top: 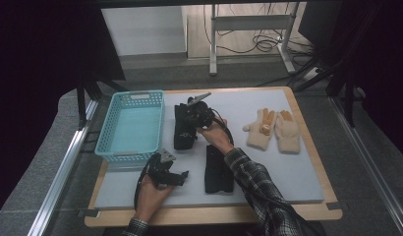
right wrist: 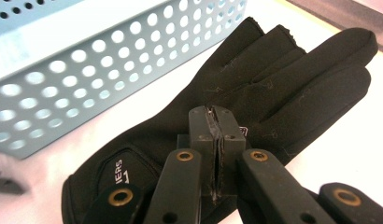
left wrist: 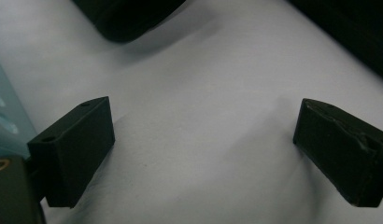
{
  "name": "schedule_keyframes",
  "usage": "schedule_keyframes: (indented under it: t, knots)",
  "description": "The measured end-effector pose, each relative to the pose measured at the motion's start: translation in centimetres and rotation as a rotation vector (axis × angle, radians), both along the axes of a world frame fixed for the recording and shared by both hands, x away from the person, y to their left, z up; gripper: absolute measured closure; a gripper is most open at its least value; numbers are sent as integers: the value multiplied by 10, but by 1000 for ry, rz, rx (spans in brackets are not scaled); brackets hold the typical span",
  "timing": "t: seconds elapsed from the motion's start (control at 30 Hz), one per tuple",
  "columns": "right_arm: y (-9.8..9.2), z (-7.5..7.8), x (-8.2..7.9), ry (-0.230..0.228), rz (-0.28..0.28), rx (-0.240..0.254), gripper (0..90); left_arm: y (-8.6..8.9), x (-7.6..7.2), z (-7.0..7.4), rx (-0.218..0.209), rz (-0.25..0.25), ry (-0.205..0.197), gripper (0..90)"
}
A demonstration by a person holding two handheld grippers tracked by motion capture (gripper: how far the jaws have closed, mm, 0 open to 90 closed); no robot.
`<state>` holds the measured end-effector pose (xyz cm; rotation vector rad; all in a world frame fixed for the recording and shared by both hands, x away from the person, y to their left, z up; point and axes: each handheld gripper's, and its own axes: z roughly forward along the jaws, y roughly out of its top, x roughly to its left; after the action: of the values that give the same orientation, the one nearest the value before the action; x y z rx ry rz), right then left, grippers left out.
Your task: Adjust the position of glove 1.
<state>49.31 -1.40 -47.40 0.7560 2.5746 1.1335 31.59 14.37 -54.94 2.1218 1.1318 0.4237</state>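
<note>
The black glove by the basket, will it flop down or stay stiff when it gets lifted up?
The black glove is probably floppy: it looks like thin, soft fabric lying flat on the mat, so its fingers would likely droop. It seems light too. The right tool is shut over its middle, apparently pinching the fabric, so it may fold around that spot and hang down on both sides.

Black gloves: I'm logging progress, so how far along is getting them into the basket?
Done: nothing yet; the blue basket holds no glove. In hand: the right gripper is shut on the black glove beside the basket. Left: the second black glove lies flat on the mat, the cream gloves too, and the left gripper is open.
</note>
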Motion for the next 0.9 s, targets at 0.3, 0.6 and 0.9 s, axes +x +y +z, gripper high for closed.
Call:
schedule_keyframes:
  t: [0.3, 0.6, 0.9]
  knots:
    - [-24, 25, -14, -2, -1, 38, 872, 0, 0, 0, -1, 0, -1, 58]
    - [-45, 41, -37, -3, 5, 50, 871, -1, 0, 0, -9, 5, -3, 58]
    - [-70, 51, -65, -1, -3, 69, 871, 0, 0, 0, -6, 4, -3, 57]
